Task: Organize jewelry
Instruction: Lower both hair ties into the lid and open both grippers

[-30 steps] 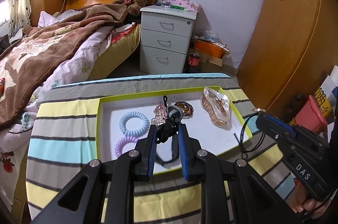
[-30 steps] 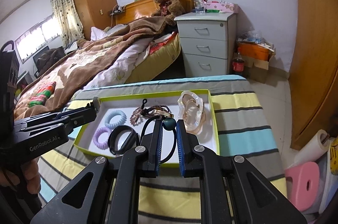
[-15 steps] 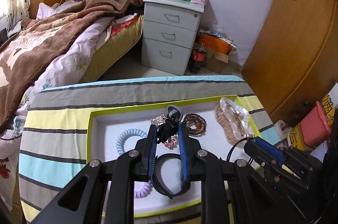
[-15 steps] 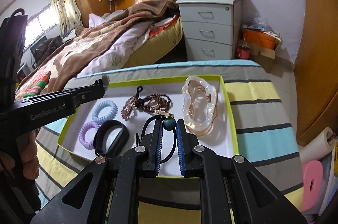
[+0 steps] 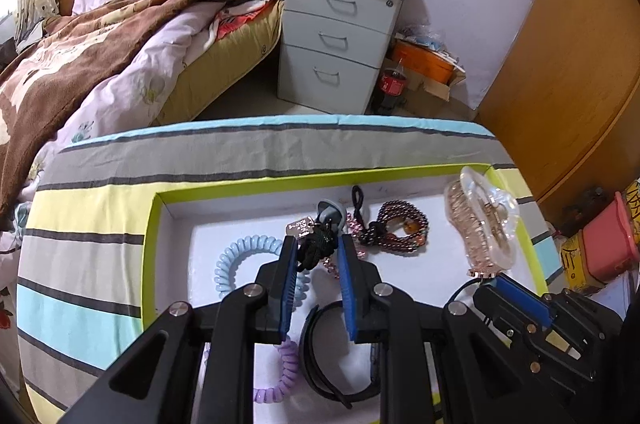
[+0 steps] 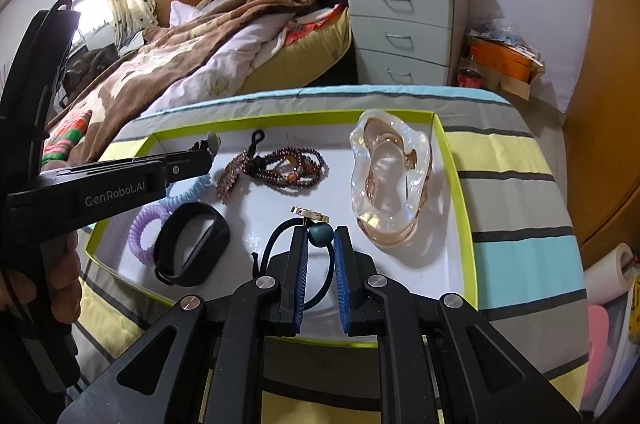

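Note:
A green-rimmed white tray (image 5: 152, 224) lies on a striped cloth. My left gripper (image 5: 318, 252) hangs over its back middle, shut on a black knotted cord charm (image 5: 316, 248) with a silver tag and a grey bead. In the right wrist view my right gripper (image 6: 320, 240) is low over the tray's front, shut on a black hair tie (image 6: 280, 236) at its teal bead (image 6: 320, 234), which has a gold disc on top. The tray holds a blue coil tie (image 5: 236, 260), a purple coil tie (image 6: 144, 228), a black band (image 6: 192, 248), brown bead bracelets (image 6: 280, 168) and a clear pink glass dish (image 6: 392, 180).
The striped cloth (image 6: 512, 208) covers a small table. Behind it are a bed (image 5: 100, 56) on the left, a grey drawer unit (image 5: 336, 40) and a wooden wardrobe (image 5: 568, 64) on the right. A person's hand (image 6: 60, 280) holds the left gripper's handle.
Both grippers have come down and forward over the tray, which now looks larger. Each keeps its grip on the same item. The items lying in the tray have not moved.

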Motion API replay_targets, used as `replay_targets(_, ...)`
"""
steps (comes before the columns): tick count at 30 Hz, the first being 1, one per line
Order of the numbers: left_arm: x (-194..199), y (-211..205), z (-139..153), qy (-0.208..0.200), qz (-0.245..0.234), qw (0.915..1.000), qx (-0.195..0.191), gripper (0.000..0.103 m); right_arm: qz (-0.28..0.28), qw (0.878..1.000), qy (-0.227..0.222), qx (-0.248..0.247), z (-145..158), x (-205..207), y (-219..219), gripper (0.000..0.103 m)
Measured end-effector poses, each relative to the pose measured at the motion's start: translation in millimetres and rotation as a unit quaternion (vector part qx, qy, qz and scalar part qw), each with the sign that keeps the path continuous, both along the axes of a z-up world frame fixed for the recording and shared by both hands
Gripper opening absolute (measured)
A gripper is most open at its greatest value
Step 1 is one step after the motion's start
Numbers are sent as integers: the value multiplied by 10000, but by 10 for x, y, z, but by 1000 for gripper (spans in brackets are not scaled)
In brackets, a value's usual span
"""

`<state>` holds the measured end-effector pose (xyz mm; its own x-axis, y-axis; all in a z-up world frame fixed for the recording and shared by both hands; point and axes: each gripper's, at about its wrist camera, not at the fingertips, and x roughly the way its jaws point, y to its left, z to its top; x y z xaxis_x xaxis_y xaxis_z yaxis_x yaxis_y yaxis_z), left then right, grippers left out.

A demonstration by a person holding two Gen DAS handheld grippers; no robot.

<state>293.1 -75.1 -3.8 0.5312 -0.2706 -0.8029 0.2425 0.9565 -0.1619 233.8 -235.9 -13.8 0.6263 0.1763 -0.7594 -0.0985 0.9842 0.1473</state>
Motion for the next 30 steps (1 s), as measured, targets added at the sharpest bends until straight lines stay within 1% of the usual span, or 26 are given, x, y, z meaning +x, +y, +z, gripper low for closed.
replay_targets(8, 62, -18, -104, 151, 25, 9999, 37, 21, 31, 9996, 144, -232, -87, 47, 31, 13)
replay_targets(10, 60, -25, -107, 126, 27, 9999, 54, 21, 26, 9995, 179, -259, -107, 58, 33, 14)
replay_targets(26, 77, -19, -114, 176, 72, 9998, 56, 22, -14, 9993, 190, -315, -142, 86, -8, 14)
replay_targets(28, 79, -22, -114, 185, 78, 9998, 59, 25, -23, 9993, 187, -313, -142, 84, -7, 14)
replay_targets(30, 80, -27, -116, 198, 69, 9998, 67, 25, -16, 9993, 192, -309, -139, 84, -2, 14)
